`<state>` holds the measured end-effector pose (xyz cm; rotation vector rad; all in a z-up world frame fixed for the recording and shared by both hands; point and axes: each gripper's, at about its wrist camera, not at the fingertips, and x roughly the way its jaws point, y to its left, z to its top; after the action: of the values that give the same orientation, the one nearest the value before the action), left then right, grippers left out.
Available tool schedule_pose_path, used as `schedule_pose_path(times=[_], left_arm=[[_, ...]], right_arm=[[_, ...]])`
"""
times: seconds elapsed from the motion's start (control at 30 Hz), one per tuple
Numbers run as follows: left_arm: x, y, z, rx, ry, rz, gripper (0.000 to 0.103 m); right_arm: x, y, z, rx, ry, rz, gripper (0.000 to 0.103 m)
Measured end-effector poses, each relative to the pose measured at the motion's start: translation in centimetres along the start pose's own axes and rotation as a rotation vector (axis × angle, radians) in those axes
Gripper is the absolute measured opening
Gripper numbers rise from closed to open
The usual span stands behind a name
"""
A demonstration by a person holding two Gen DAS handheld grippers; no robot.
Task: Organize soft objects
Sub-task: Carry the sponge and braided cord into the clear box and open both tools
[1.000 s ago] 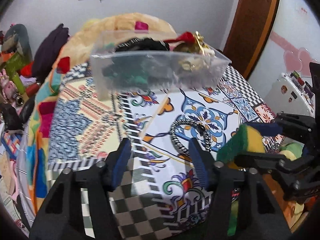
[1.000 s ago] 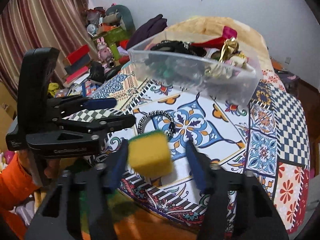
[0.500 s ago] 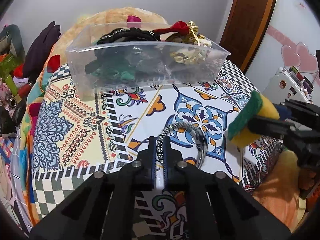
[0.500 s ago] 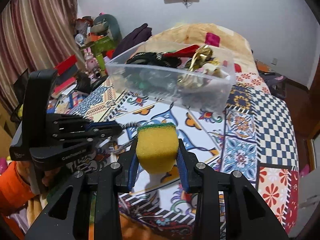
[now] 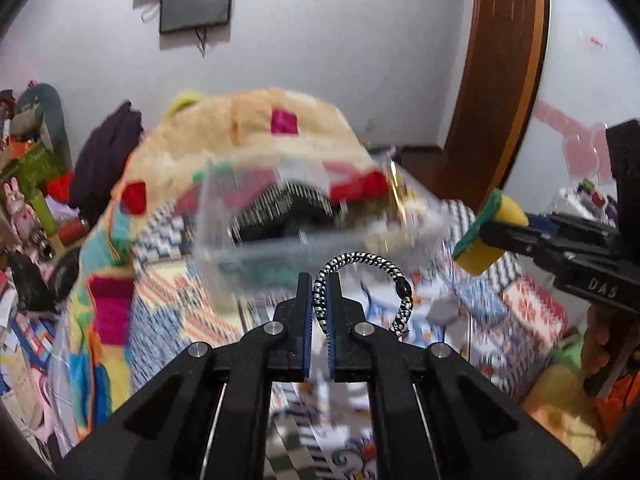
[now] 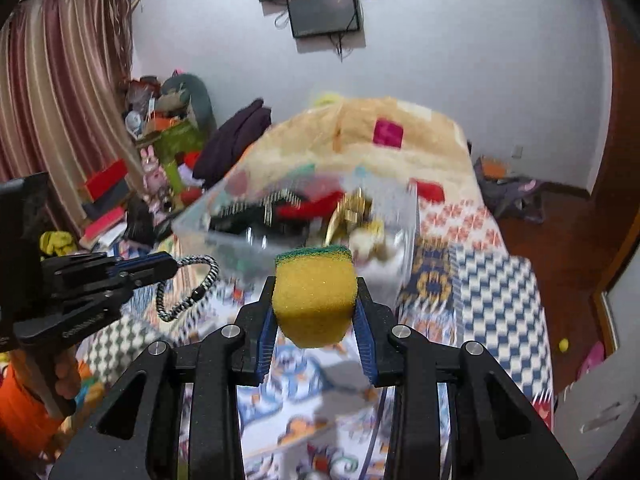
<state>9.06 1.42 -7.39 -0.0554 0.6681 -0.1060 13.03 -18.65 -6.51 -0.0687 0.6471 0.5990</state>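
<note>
Above the patterned bed (image 5: 168, 304), the left gripper (image 5: 319, 300) pinches a braided cord (image 5: 362, 260); at its 2 o'clock, the right gripper (image 6: 315, 300) squeezes a yellow sponge (image 6: 314, 300), both level.

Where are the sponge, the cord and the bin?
sponge (image 6: 314, 300), right wrist view, yellow front face.
cord (image 5: 362, 258), left wrist view, top of its loop.
bin (image 5: 264, 252), left wrist view, near clear wall.

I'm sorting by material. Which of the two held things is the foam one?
The yellow sponge with a green top, squeezed in the right gripper. The left gripper holds a black-and-white braided band instead, a thin loop hanging off its jaws.
</note>
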Motion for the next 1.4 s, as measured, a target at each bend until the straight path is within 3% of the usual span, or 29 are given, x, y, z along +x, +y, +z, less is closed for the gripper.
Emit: schedule_pose_path(times=[0.3,0.47,0.7,1.0,1.07,1.2,1.3,1.4], left_arm=[[1.2,2.3,4.4,-0.036,-0.077,0.045,0.005],[3.9,3.5,4.8,-0.036,-0.054,0.085,0.005],[8.7,4.9,3.7,-0.023,0.039,0.098,0.005],[9.7,4.4,3.3,-0.005,0.063,0.093,0.005],[9.4,4.2,3.3,-0.003,0.068,0.089,0.007],[8.2,4.0,3.3,-0.011,0.058,0.076,0.017],[6.5,3.7,3.6,-0.011,0.025,0.071,0.030],[4.3,3.1,4.0,0.000,-0.023,0.069,0.034]], right_arm=[[1.7,0.7,3.9,-0.033,-0.077,0.010,0.032],[4.5,1.2,4.4,-0.071,-0.034,0.007,0.032],[8.0,1.3,3.2,-0.089,0.046,-0.012,0.032],[9.6,1.3,2.5,-0.107,0.104,-0.014,0.033],[9.4,1.4,2.6,-0.110,0.112,-0.020,0.036],[8.8,1.2,2.8,-0.094,0.115,-0.011,0.056],[7.5,1.2,3.2,-0.094,0.088,-0.008,0.057],[5.7,1.2,3.9,-0.091,0.047,-0.008,0.058]])
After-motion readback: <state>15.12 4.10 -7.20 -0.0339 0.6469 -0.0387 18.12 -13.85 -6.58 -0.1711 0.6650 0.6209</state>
